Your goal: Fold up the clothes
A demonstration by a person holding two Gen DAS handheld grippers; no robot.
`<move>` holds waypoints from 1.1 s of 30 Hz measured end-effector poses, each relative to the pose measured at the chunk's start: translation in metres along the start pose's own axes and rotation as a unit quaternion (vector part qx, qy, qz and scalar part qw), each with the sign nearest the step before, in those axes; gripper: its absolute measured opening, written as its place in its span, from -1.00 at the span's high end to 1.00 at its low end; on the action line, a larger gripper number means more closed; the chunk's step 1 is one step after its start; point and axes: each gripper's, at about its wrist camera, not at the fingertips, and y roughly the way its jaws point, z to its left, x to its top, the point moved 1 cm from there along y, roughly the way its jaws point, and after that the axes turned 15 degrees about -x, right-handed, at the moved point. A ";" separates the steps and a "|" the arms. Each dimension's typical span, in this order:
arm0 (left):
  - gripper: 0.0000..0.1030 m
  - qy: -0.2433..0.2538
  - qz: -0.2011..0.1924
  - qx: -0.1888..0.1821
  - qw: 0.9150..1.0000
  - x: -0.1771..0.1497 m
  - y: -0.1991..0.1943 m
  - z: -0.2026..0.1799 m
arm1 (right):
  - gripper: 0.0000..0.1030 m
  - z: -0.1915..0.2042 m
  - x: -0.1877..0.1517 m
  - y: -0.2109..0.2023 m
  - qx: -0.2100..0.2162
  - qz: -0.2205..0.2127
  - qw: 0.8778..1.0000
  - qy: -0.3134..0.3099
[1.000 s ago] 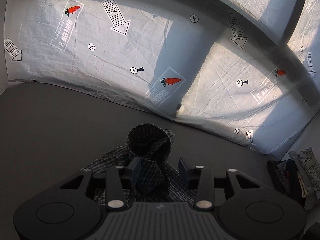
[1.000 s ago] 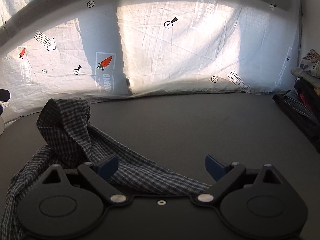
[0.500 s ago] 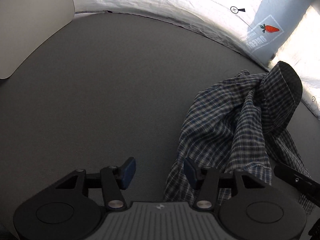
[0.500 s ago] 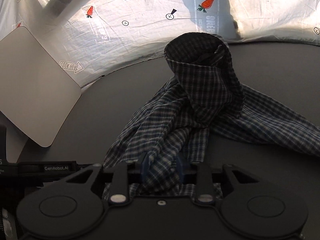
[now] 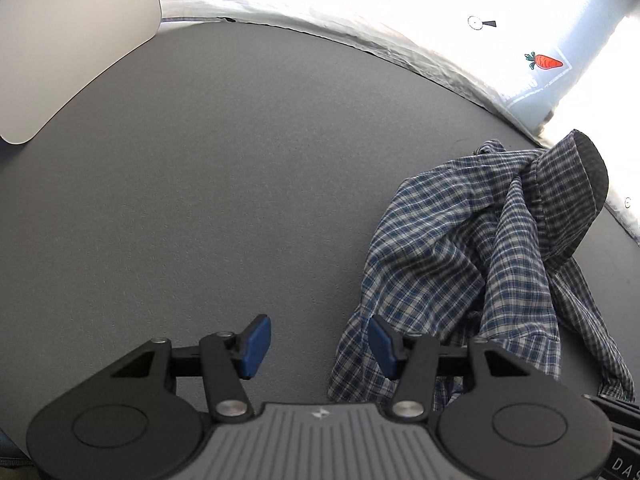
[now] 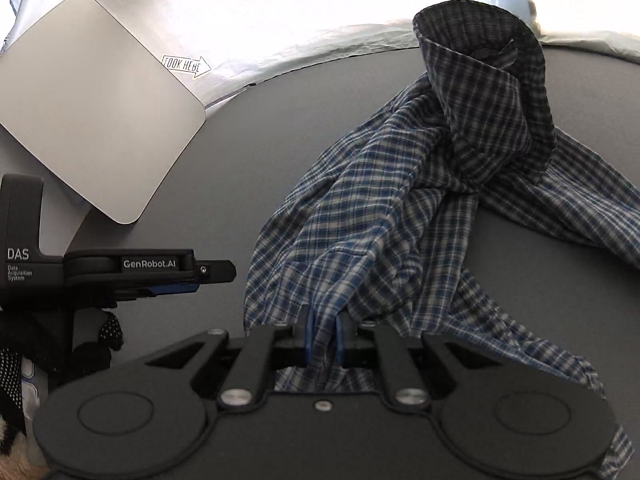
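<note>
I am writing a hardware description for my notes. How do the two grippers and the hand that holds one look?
Both grippers are black plastic with round pivot discs, silver screws and blue pads on the jaws. The left gripper has a ribbed grey centre plate; the right gripper's is plain black. Seen from the right wrist, the left one carries white "DAS" and "GenRobot.AI" lettering. The hand below it wears a black glove with white dots.

**Inspector:** What can't be verified?

**Assistant:** The checked shirt (image 6: 404, 216) runs under the right gripper (image 6: 322, 334) body, so its near hem is hidden; the lower right edge of that view cuts its trailing fabric. In the left wrist view, the left gripper (image 5: 318, 344) covers the shirt's near corner.

**Inspector:** Anything else?

**Assistant:** The gloved hand (image 6: 94, 344) is cropped at the frame's left. Print on the white sheet (image 5: 440, 20) is washed out by glare, largely unreadable.
</note>
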 end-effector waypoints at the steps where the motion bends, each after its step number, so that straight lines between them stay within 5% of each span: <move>1: -0.07 0.002 -0.003 0.001 1.000 -0.002 -0.002 -0.005 | 0.82 -0.006 -0.001 -0.008 -0.007 -0.010 1.000 0.000; 6: -0.07 0.015 -0.014 -0.001 1.000 -0.015 -0.011 -0.034 | 0.88 -0.054 -0.008 -0.055 -0.084 -0.075 0.993 -0.016; 11: -0.07 0.031 -0.031 -0.012 0.999 -0.030 -0.018 -0.068 | 0.89 -0.122 -0.023 -0.103 -0.214 -0.134 0.966 -0.049; 14: -0.19 0.036 -0.041 -0.023 0.998 -0.042 -0.022 -0.088 | 0.92 -0.174 -0.029 -0.129 -0.308 -0.158 0.935 -0.069; 18: -0.19 0.055 -0.045 -0.026 0.997 -0.058 -0.017 -0.115 | 0.99 -0.241 -0.031 -0.150 -0.435 -0.176 0.878 -0.092; 25: -0.19 0.065 -0.047 -0.025 0.996 -0.050 0.009 -0.135 | 0.99 -0.315 -0.027 -0.138 -0.532 -0.163 0.829 -0.050; 29: -0.19 0.076 -0.043 -0.025 0.996 -0.026 0.039 -0.140 | 0.81 -0.328 -0.034 -0.121 -0.495 -0.145 0.856 0.040; 31: -0.19 0.083 -0.038 -0.033 0.995 -0.013 0.055 -0.145 | 0.18 -0.334 -0.040 -0.116 -0.469 -0.144 0.866 0.093; 33: -0.19 0.092 -0.024 -0.044 0.994 -0.001 0.076 -0.150 | 0.12 -0.341 -0.044 -0.111 -0.450 -0.138 0.871 0.140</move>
